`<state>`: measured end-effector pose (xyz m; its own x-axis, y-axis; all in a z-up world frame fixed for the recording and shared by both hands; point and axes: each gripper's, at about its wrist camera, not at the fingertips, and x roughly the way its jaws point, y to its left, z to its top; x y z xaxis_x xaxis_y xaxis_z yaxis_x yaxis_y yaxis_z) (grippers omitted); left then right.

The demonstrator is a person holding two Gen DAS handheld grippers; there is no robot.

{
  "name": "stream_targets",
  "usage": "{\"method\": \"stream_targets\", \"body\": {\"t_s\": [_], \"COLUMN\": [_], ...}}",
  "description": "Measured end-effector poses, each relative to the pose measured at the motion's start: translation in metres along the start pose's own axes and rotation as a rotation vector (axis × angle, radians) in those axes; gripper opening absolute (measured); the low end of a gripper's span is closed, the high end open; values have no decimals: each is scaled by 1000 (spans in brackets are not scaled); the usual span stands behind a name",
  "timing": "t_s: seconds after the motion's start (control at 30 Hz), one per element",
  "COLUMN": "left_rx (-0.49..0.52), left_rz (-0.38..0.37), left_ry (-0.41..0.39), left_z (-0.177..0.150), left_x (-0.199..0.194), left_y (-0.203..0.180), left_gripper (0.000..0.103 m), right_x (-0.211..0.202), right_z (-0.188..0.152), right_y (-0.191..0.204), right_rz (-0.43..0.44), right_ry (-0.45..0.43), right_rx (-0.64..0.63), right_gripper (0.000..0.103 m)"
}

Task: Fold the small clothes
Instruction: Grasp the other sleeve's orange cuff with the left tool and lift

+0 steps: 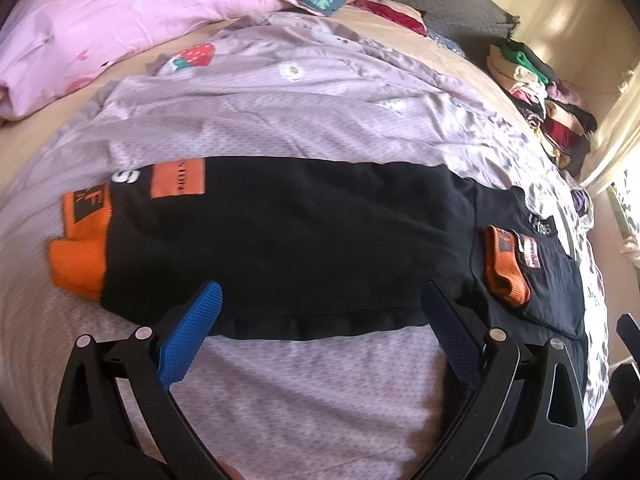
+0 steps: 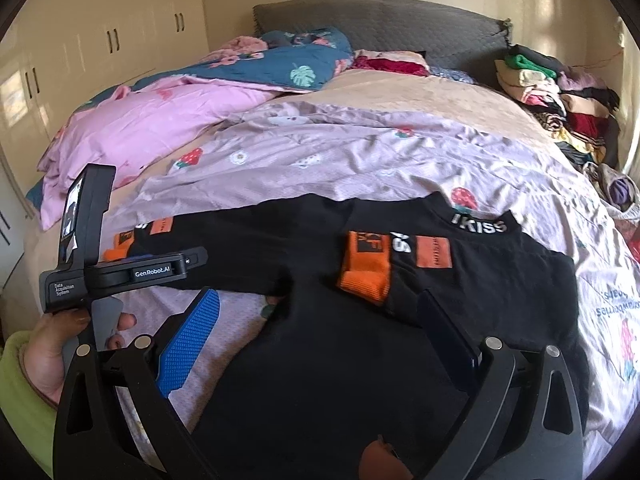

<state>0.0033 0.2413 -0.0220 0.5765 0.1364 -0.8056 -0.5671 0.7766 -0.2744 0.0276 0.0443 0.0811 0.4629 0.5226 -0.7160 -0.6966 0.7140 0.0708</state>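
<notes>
A small black top (image 1: 288, 232) with orange cuffs and patches lies spread on the lilac bed sheet (image 1: 280, 392). In the left wrist view my left gripper (image 1: 322, 300) is open, its blue pads (image 1: 192, 332) hovering at the top's near hem, nothing between them. An orange cuff (image 1: 78, 268) lies at the far left, another orange cuff (image 1: 506, 276) is folded onto the body at the right. In the right wrist view my right gripper (image 2: 320, 304) is open over the black top (image 2: 360, 360), near the folded sleeve's orange cuff (image 2: 366, 280). The left gripper's body (image 2: 120, 272) shows there, held by a hand.
A pink quilt (image 2: 152, 128) and a blue leaf-print blanket (image 2: 288, 64) lie at the back left. A stack of folded clothes (image 2: 560, 100) sits at the back right by the grey headboard (image 2: 380, 24). Wardrobe doors (image 2: 100, 40) stand on the left.
</notes>
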Motion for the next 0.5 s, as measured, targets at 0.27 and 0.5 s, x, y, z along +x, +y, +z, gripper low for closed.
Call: {"method": "stream_targets", "body": {"t_s": [0.27,0.5], "left_rx": [-45,-85], "left_rz": [15,12], "left_ry": [-9,-4], "left_z": [-1,-1], "left_x": [-4,-2], "left_y": [18,28], "left_gripper": [93,93], "right_x": [13,21], "right_z": [6,9], "right_y": [15,25], "right_rz": [14,39], "right_ry": [15,28], "right_rx": [-40,-69], "right_gripper": [99,99]}}
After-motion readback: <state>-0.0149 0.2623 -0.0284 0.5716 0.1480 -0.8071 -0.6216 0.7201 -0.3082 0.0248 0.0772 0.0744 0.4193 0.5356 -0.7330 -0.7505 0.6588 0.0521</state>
